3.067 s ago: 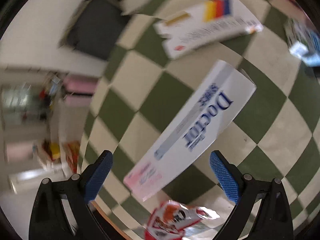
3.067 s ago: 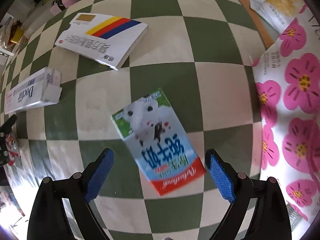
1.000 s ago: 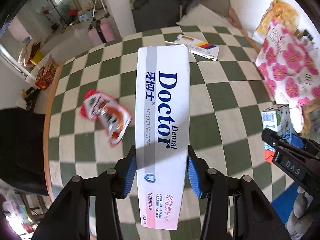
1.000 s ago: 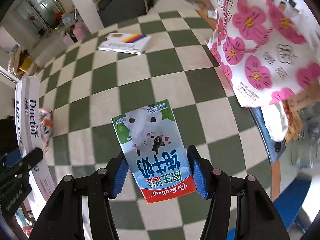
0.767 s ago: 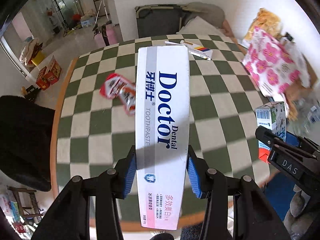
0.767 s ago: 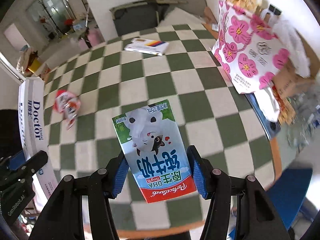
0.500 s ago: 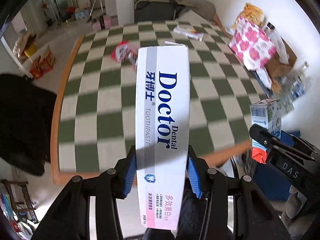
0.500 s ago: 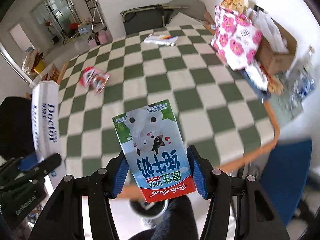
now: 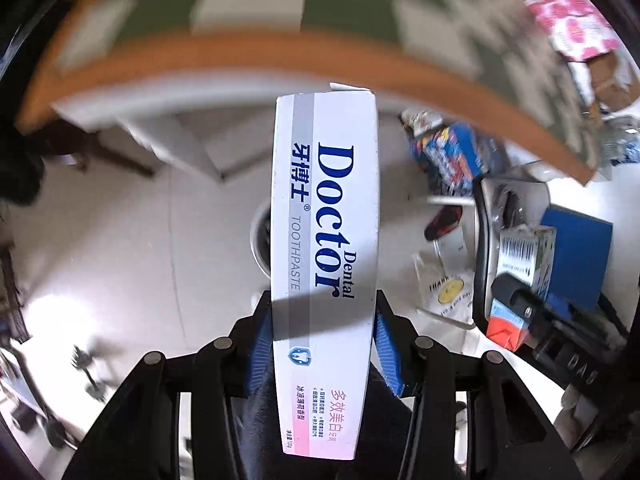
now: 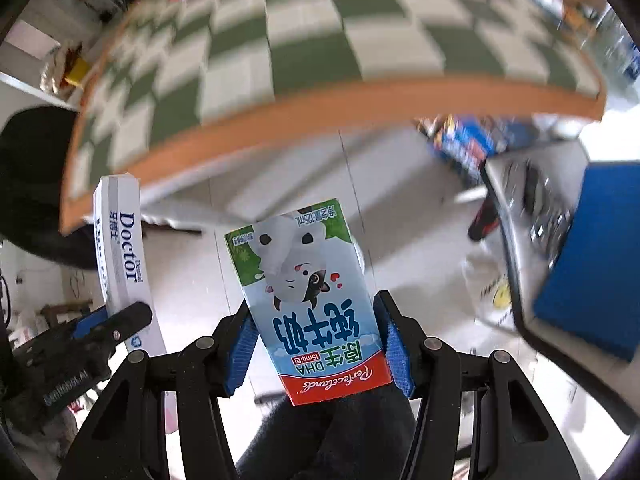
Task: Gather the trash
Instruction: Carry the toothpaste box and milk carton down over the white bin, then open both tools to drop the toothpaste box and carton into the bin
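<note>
My left gripper (image 9: 323, 344) fingers clamp the toothpaste box (image 9: 325, 240); my right gripper (image 10: 318, 354) fingers clamp the milk carton (image 10: 310, 300) above the floor

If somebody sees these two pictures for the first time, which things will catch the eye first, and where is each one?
In the left wrist view, the long white "Doctor" toothpaste box fills the centre, clamped between the jaws of the left gripper above a pale floor. In the right wrist view, the small blue and green milk carton with a cartoon cow sits clamped in the right gripper. Behind both, the blurred green and white checked table with an orange rim arcs across the top.
</note>
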Available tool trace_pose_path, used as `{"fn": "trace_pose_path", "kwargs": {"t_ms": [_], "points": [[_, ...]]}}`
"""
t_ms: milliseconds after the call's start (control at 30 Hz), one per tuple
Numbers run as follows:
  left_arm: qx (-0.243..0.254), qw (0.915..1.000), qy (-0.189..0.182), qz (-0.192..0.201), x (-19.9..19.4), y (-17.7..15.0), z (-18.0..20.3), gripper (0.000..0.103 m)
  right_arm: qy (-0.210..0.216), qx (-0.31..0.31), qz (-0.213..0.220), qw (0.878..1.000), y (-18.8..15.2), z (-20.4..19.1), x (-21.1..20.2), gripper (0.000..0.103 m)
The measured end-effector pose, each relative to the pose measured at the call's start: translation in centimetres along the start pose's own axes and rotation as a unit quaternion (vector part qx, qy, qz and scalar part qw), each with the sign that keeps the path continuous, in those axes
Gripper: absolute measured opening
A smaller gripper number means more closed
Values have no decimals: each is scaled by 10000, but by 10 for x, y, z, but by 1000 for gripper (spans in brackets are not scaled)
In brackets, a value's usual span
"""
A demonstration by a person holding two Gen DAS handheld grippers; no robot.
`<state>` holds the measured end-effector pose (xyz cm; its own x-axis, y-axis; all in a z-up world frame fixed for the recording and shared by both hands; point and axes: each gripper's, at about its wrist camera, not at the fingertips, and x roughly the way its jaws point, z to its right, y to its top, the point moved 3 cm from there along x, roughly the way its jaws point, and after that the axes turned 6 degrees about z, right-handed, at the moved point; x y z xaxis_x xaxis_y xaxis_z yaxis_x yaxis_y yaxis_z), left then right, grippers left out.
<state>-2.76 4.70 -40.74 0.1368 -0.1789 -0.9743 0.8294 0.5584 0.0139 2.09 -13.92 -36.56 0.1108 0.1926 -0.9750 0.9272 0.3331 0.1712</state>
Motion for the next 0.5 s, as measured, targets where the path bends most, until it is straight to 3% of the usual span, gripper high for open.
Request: {"fn": "trace_pose_path", "kwargs": {"t_ms": [200, 400, 467, 500], "points": [[-378, 9956, -296, -799, 142, 0, -12, 43, -55, -23, -592, 9982, -33, 31, 108, 58], [-700, 9887, -569, -1194, 266, 10, -23, 45, -47, 47, -947, 9955, -48, 70, 232, 58], [-621, 9897, -568, -1160, 291, 12, -30, 55, -22, 5, -1010, 9949, -47, 76, 266, 58], [-577, 9907, -532, -1108, 302, 13, -35, 72, 44, 3, -1059, 9944, -46, 78, 282, 58]]}}
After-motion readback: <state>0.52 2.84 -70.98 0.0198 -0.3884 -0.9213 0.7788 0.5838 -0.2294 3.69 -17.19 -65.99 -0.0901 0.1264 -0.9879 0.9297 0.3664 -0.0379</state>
